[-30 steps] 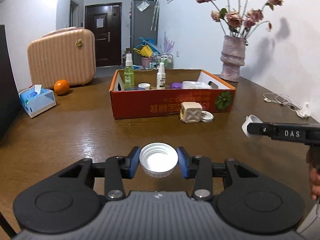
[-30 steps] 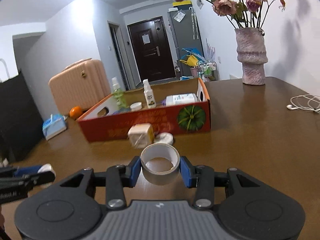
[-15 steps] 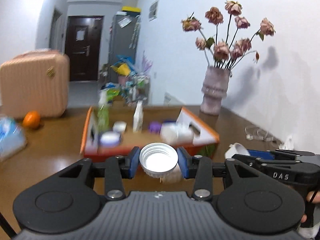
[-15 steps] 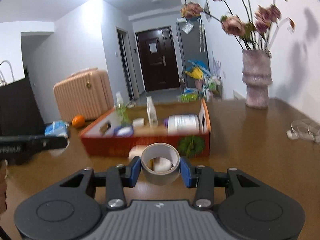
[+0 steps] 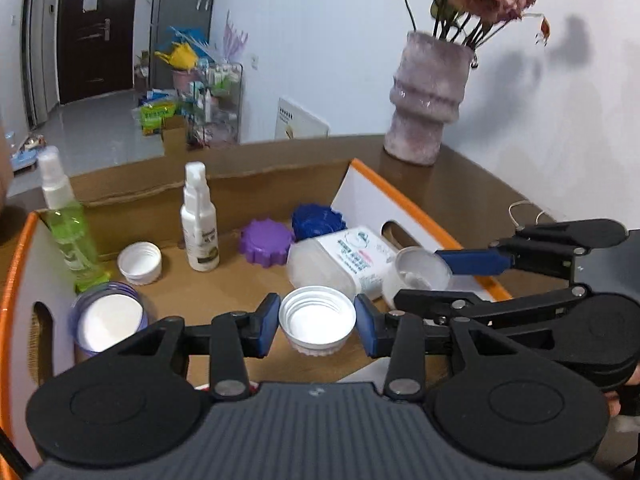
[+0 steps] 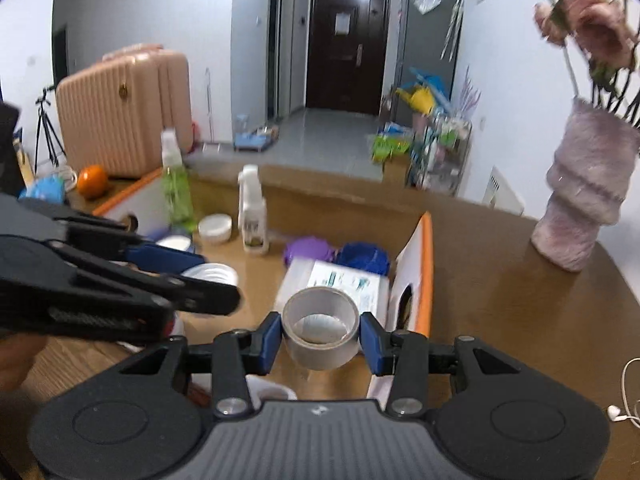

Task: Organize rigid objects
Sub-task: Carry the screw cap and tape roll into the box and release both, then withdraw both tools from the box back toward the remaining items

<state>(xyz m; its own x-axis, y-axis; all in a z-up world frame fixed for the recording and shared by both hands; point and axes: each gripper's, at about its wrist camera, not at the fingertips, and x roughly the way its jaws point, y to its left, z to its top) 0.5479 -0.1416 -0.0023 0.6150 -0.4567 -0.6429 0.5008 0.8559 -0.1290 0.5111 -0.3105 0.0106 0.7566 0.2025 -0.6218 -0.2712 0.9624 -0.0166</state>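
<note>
My left gripper (image 5: pixel 317 324) is shut on a white screw cap (image 5: pixel 317 316), open side up, held over the near part of the orange-rimmed cardboard box (image 5: pixel 404 204). My right gripper (image 6: pixel 320 328) is shut on a grey roll of tape (image 6: pixel 320 344) above the box's right end, next to its white side wall (image 6: pixel 414 280). Each gripper shows in the other's view, side by side: the right gripper (image 5: pixel 424 280) at the right, the left gripper (image 6: pixel 216 278) at the left. In the box stand a green spray bottle (image 5: pixel 68 224) and a white spray bottle (image 5: pixel 199 224).
Also in the box are a white cap (image 5: pixel 140 262), a purple-rimmed jar (image 5: pixel 106 318), a purple lid (image 5: pixel 266 242), a blue lid (image 5: pixel 318 220) and a white wipes tub (image 5: pixel 340 260). A vase (image 6: pixel 584 200) stands on the table at the right, an earphone cable (image 6: pixel 628 392) nearer. A suitcase (image 6: pixel 120 108) and an orange (image 6: pixel 92 180) are at the far left.
Both grippers have travelled forward from the open table to above the box, still gripping the cap and the tape. The box now fills both views.
</note>
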